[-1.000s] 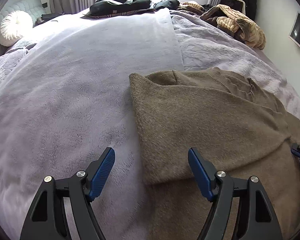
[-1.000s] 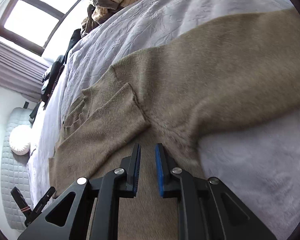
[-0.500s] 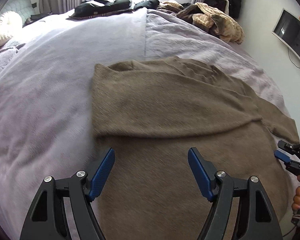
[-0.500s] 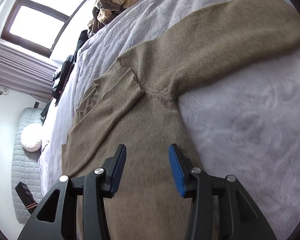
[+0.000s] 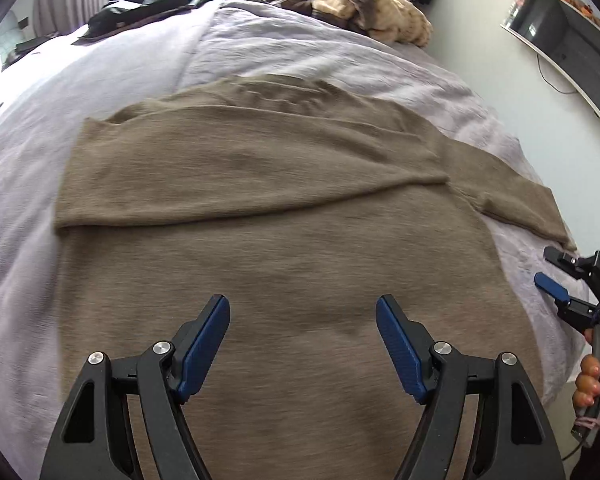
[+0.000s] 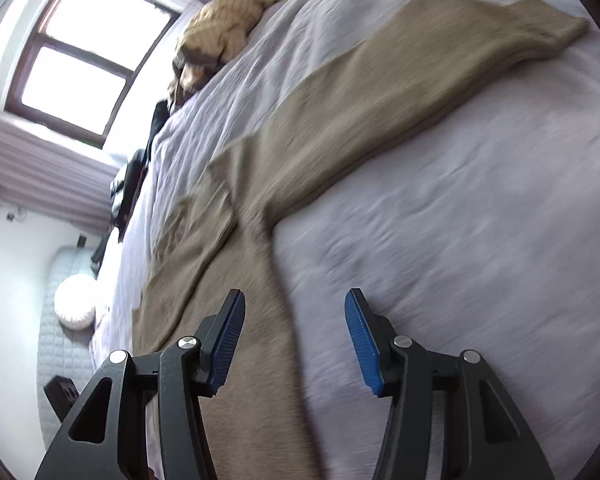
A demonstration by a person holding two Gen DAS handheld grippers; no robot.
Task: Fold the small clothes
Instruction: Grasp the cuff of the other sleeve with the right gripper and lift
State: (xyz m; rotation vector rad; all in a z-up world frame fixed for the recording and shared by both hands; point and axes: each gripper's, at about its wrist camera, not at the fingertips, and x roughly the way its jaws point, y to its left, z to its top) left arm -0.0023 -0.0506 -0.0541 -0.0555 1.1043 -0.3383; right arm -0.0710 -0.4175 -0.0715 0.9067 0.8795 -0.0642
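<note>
A lilac bed point(image 5: 300, 52) carries dark clothes point(image 5: 140, 8) and a tan knit heap point(image 5: 380, 16) at its far edge. A screen point(image 5: 568, 36) hangs on the wall; a window point(image 6: 88, 64) is bright.

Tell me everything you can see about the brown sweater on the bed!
The brown sweater looks soft and fuzzy, like knitted wool. It lies flat on the pale purple bedspread. One sleeve is folded across its chest, and the other sleeve stretches straight out to the side over the bed. Its collar end is a bit wrinkled. Nothing grips it: the left claw hangs open over its body, and the right claw, which has just been opening, is empty above its side edge.
</note>
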